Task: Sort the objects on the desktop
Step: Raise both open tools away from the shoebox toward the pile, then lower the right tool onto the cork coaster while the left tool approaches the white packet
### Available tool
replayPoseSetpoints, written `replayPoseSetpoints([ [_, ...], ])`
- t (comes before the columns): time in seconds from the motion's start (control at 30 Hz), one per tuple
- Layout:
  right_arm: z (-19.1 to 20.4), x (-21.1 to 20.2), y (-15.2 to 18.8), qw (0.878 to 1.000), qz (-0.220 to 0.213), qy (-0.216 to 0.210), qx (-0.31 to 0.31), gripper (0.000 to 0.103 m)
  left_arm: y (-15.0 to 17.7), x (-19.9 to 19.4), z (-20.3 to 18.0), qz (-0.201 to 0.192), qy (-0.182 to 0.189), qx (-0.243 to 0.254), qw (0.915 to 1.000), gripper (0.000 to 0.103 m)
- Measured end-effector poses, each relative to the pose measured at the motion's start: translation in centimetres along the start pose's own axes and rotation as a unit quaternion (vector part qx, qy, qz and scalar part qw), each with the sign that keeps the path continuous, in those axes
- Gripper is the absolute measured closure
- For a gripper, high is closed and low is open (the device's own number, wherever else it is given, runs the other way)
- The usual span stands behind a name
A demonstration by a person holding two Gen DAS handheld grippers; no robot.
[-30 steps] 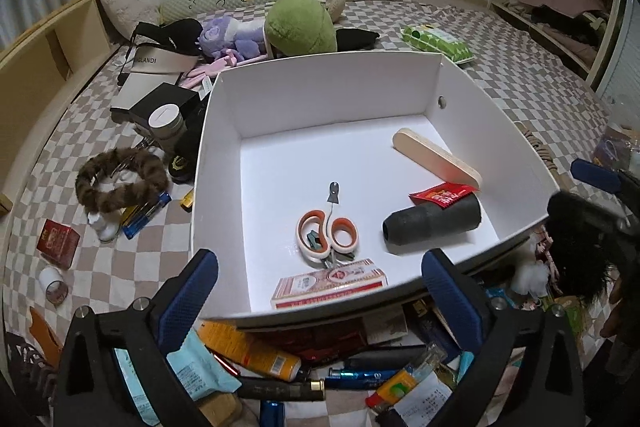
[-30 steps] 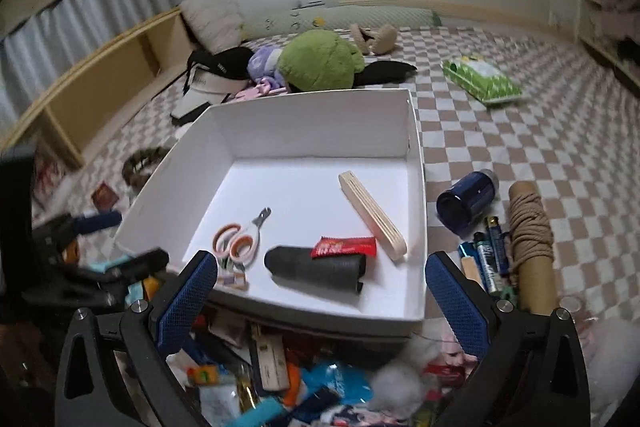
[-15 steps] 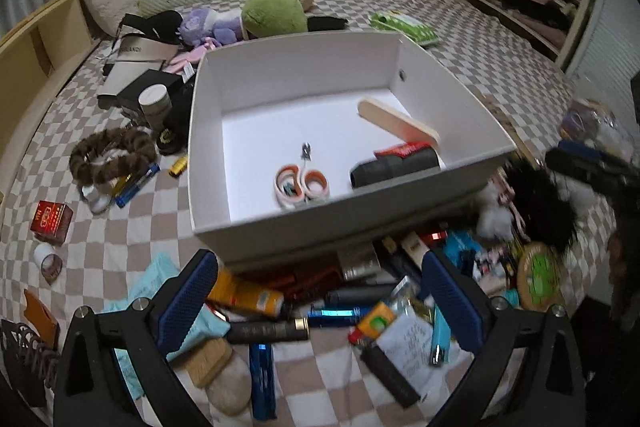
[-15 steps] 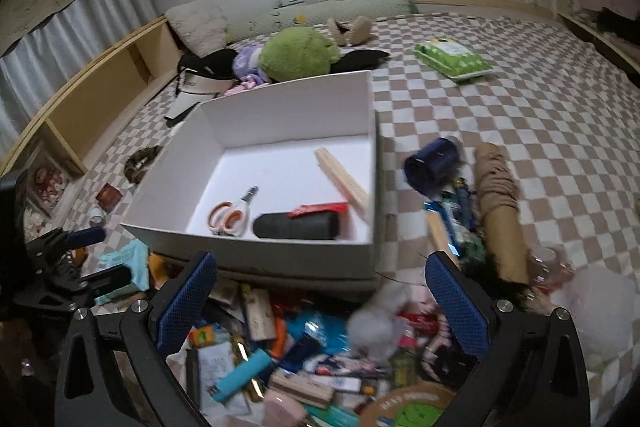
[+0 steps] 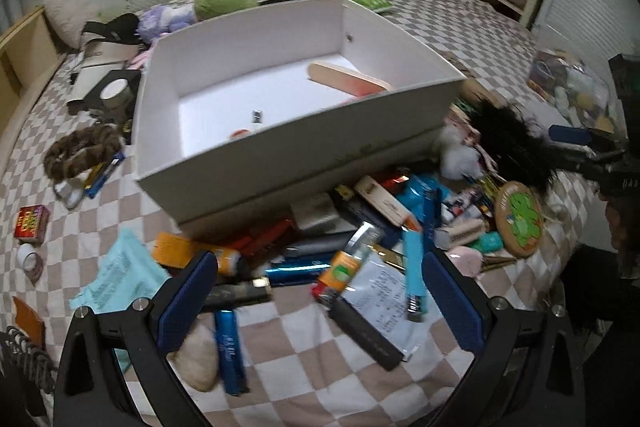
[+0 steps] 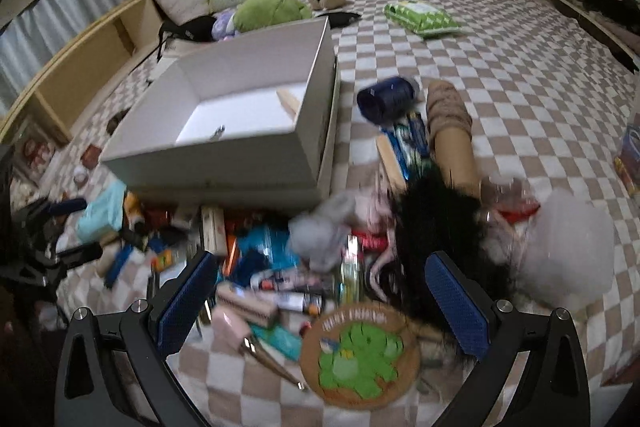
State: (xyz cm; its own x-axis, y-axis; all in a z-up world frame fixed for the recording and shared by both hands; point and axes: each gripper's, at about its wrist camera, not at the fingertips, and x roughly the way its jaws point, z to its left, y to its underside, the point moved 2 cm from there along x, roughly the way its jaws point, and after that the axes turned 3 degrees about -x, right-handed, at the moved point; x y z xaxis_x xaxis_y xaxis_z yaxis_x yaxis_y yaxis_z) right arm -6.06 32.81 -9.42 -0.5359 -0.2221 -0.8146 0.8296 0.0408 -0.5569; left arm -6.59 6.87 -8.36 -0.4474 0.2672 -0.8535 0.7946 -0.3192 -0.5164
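Above the clutter beside the white box (image 5: 280,163), left hand-held gripper (image 5: 320,299) wide open, empty, right hand-held gripper (image 6: 320,299) likewise.

My left gripper (image 5: 320,301) sits low with its blue-padded fingers (image 5: 188,301) spread wide, nothing between them. My right gripper (image 6: 322,301) is the same: pads (image 6: 456,301) far apart, gripping nothing, tipped forward and down. From the left camera I can see the right one off at my far right edge, and from the right camera the left one shows at the far left, the two well apart.
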Motion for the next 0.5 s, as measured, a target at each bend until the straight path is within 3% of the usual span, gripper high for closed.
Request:
replayPoseSetpoints([
  [0.33, 0.3, 1.1, 4.1, 0.994, 0.022, -0.106, -0.012, 0.000, 2.0, 2.4, -3.0, 0.049, 0.025, 0.039, 0.9977, 0.000],
  [0.5, 1.2, 2.5, 4.7, 0.993, 0.022, -0.109, -0.039, 0.000, 2.2, 2.9, -4.1, 0.056, 0.033, 0.052, 0.9965, 0.000],
])
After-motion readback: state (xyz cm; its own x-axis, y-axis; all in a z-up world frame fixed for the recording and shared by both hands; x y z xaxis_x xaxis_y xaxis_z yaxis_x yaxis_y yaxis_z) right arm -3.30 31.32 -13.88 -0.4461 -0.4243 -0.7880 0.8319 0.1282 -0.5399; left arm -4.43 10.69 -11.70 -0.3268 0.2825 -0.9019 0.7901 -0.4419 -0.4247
